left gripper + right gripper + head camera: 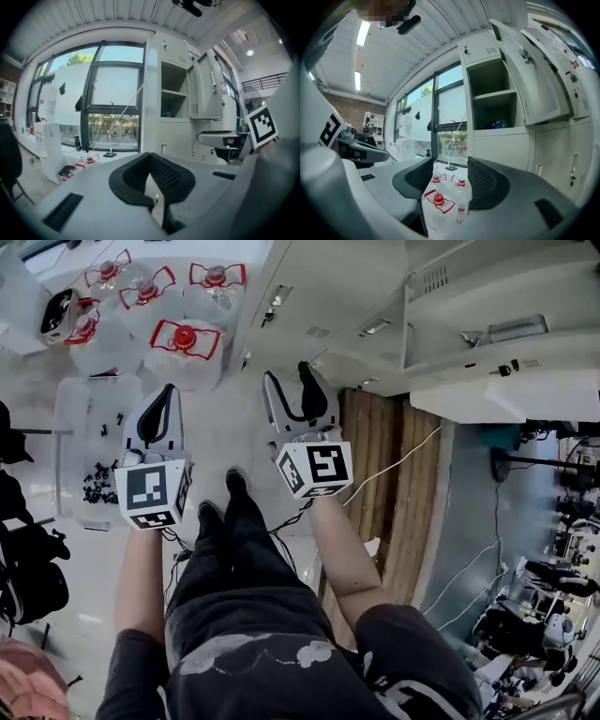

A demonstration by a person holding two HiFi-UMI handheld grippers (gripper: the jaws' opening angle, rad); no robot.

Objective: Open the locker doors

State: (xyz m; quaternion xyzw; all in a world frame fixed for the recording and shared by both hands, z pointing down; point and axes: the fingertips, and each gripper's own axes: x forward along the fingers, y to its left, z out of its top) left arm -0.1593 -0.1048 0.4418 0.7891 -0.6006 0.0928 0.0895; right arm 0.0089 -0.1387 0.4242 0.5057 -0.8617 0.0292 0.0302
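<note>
The white lockers [469,306] stand ahead of me. In the right gripper view an upper compartment [490,101] is open, with a blue thing on its lower shelf, and its door [539,79] is swung out to the right. The lower doors [551,154] below it are closed. The left gripper view shows the same open compartment [173,93] and door [206,86]. My left gripper [169,390] [150,155] is shut and empty. My right gripper [286,373] [450,168] is open and empty. Both are held in the air, well short of the lockers.
Several clear water jugs with red caps [185,338] [438,199] stand on the floor by the window. A clear box [94,456] with small black parts lies at the left. Wooden boards [389,474] and a white cable lie at the lockers' foot.
</note>
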